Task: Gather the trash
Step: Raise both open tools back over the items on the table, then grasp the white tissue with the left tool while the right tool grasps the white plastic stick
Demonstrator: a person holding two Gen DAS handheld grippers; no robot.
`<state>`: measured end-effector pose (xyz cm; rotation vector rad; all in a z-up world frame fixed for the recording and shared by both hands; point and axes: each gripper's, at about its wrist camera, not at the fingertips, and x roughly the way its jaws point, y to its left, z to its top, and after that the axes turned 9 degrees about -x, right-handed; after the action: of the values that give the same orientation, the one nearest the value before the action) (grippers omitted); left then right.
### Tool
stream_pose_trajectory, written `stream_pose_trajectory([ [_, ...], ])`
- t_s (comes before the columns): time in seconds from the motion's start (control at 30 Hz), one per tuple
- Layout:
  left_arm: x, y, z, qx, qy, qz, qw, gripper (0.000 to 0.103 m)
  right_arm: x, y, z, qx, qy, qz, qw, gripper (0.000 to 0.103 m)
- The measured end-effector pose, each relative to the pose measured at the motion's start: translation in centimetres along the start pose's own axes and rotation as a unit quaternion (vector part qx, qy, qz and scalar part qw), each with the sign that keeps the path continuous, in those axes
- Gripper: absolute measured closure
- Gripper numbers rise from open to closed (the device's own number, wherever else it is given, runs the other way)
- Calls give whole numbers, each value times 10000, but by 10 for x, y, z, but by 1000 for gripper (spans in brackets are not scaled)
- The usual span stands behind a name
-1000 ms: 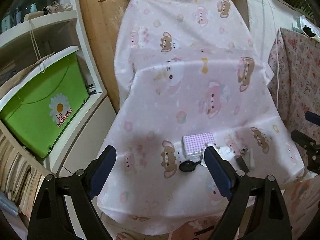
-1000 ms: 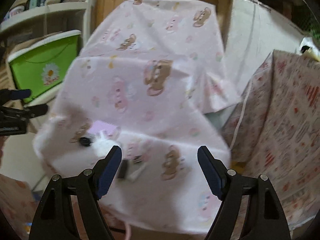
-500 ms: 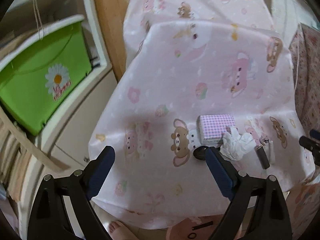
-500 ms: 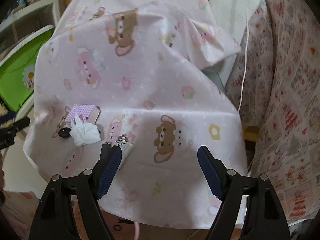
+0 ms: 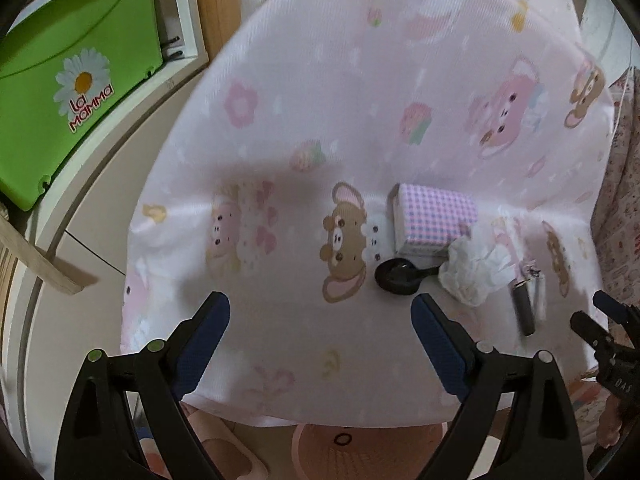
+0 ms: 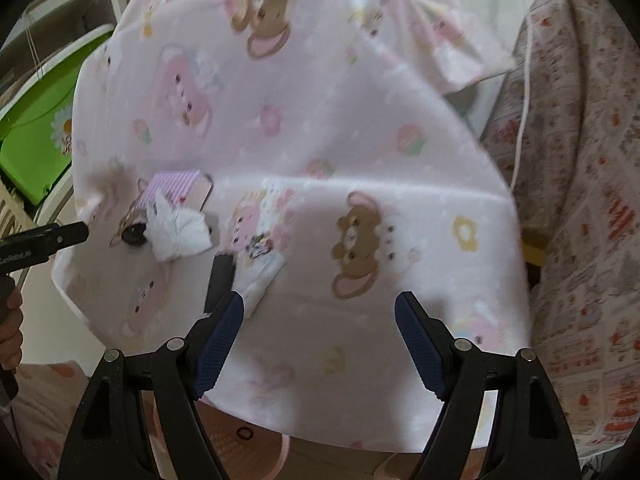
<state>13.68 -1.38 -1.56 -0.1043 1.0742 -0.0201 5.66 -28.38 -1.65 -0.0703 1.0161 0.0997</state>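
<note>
- Two hand-held grippers hang over a surface draped in a pink cartoon-print cloth (image 5: pixel 320 92), both tilted down at it; the steep angle suits a pick from above.
- The left gripper (image 5: pixel 320 344) has its blue-padded jaws spread wide with only cloth between them. It sits left of the litter, so it reads as on approach and not yet committed to a piece.
- The right gripper (image 6: pixel 319 336) is likewise spread and empty. Its left pad is just beside a dark flat stick-like piece (image 6: pixel 219 280) and a small white wrapper (image 6: pixel 262 276), probably the nearest pick for that hand.
- The trash lies in one loose cluster near the cloth's front edge: a crumpled white tissue (image 5: pixel 474 276) touching a lilac-checked small box (image 5: pixel 434 218), with a black plastic spoon (image 5: pixel 400 276) (its handle runs under the tissue) just in front of the box.
- The wide jaw setting fits the tissue, which is bulky but soft and should squash easily; the thin stick may need a lower, flatter approach.
- A woven pink basket (image 5: pixel 360 452) shows below the cloth's edge, possibly where the trash will go, though nothing confirms that.
- A green storage box (image 5: pixel 60 92) with a daisy label sits on shelving well off to the left, apart from the work.
</note>
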Motion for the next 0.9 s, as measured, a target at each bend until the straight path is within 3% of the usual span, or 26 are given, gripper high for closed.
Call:
stream_pose_trajectory([
  [0.13,12,-1,-1,-21,154,101,9998,12,10,16,0,-267,63,-84,9996,24],
  [0.23,18,-8,-5,158,160,277,9994,12,17,24,-1,-296,128,-21,9995,29],
  [0.3,18,-12,-7,211,204,239,9993,12,22,28,-1,-301,167,57,9994,37],
  [0.43,18,-21,-11,366,192,213,9989,12,23,33,2,-337,41,11,9994,42],
  [0.57,17,-29,-14,478,183,225,9984,12,28,38,4,-442,71,-93,9990,58],
  [0.77,17,-33,-14,491,176,220,9984,12,33,45,1,-586,-27,-192,9981,66],
  [0.83,16,-34,-15,498,167,208,9984,12,30,44,0,-538,-62,-135,9984,83],
  [0.9,16,-33,-14,507,142,200,9984,12,26,40,0,-435,-96,-103,9990,85],
])
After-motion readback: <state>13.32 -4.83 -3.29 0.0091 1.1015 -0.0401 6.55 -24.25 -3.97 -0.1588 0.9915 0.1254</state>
